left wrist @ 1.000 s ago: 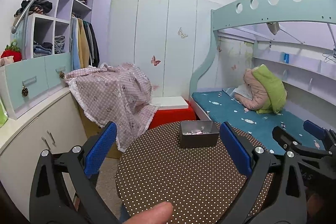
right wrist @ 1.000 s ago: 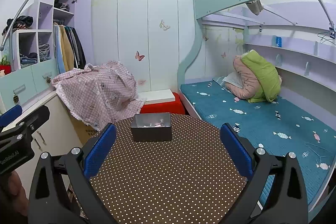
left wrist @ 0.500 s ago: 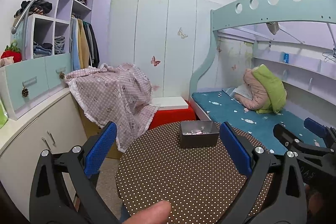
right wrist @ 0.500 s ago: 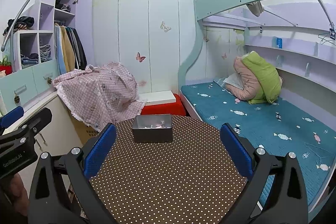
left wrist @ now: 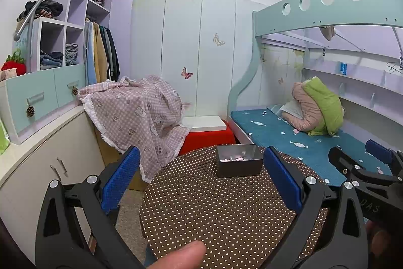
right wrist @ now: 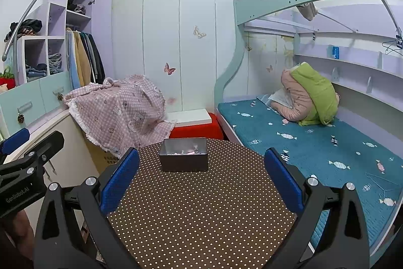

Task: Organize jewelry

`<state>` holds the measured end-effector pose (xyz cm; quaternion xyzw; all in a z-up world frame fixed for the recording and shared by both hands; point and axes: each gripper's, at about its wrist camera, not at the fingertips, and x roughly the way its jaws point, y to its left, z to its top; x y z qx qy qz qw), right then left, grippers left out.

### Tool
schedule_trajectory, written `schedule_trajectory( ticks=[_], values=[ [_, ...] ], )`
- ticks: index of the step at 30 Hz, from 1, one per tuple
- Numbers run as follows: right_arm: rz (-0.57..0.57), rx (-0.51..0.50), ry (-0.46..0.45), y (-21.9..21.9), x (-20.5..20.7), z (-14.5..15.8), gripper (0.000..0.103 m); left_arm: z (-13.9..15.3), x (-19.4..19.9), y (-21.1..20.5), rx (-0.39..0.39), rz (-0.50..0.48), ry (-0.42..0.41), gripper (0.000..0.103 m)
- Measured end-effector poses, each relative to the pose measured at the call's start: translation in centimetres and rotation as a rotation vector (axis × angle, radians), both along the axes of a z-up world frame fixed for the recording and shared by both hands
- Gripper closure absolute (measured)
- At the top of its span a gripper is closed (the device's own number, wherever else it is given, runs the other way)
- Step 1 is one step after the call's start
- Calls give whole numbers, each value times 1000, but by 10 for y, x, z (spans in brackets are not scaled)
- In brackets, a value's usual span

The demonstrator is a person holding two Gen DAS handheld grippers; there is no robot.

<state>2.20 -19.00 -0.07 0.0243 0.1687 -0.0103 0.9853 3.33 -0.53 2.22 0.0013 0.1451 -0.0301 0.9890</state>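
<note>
A dark metal box (left wrist: 239,163) with small pale jewelry pieces inside stands at the far side of a round brown polka-dot table (left wrist: 226,213). It also shows in the right wrist view (right wrist: 183,158) on the same table (right wrist: 201,213). My left gripper (left wrist: 201,180) is open and empty, held above the table's near part. My right gripper (right wrist: 201,180) is open and empty too, a little short of the box. The right gripper shows at the right edge of the left wrist view (left wrist: 365,163); the left gripper shows at the left edge of the right wrist view (right wrist: 32,145).
A bunk bed with a blue mattress (right wrist: 314,143) runs along the right. A pink checked cloth (left wrist: 136,117) covers something left of the table. A red stool with a white top (left wrist: 206,130) stands behind the table. White cabinets (left wrist: 50,155) line the left wall.
Nearly nothing has changed. Both grippers stay open; the views have drifted only slightly.
</note>
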Motion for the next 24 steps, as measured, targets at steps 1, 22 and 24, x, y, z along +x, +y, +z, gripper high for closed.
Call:
schedule_trajectory(
  ticks=[1,22,24],
  values=[
    [1,1,0,0,0,0,7,0,0,0,0,0,0,5],
    [5,0,-1,0,1,1,7,-1,0,2,0,-1,0,5],
    [4,-2,-2,0,1,2,7,0,0,2,0,0,0,5]
  ],
)
